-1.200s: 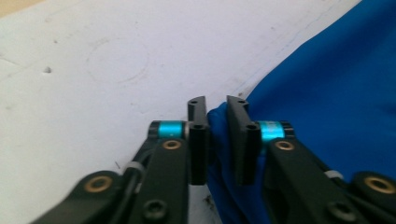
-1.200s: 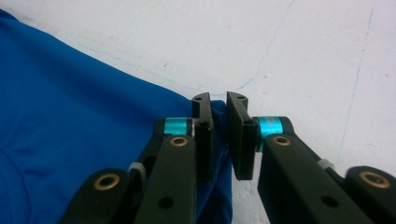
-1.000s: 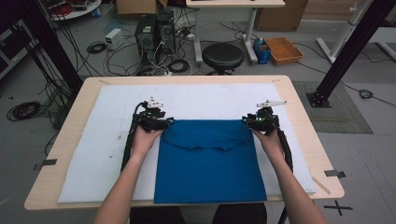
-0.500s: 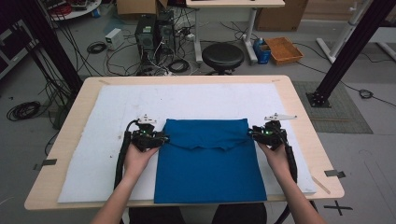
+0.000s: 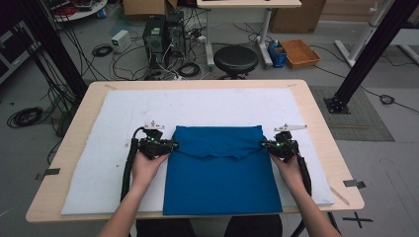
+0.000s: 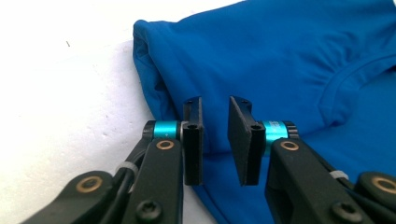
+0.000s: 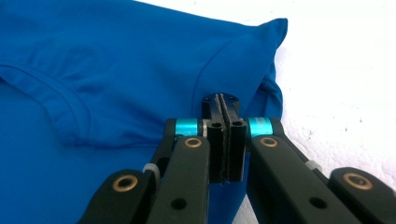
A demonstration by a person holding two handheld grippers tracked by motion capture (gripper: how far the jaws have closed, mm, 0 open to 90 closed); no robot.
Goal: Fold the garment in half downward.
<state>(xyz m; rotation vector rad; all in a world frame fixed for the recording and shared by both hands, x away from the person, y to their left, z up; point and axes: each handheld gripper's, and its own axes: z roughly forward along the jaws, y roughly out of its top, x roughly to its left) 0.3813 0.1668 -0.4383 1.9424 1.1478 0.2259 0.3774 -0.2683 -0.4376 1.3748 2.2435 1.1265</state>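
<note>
Grippers flanking shirt; collar far-side

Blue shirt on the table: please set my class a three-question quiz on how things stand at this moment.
1. True or false: the blue shirt lies straight on the bare wood of the table.
2. Whose jaws stand apart? A the left tool; B the right tool; C both.
3. What round black thing stands on the floor beyond the table's far edge?

Key
1. False: it lies on the white mat.
2. A. The left tool's jaws have just been closing, but a gap is left, and the shirt's edge shows in it. The right tool's jaws are shut at the shirt's other edge.
3. A stool.
</note>
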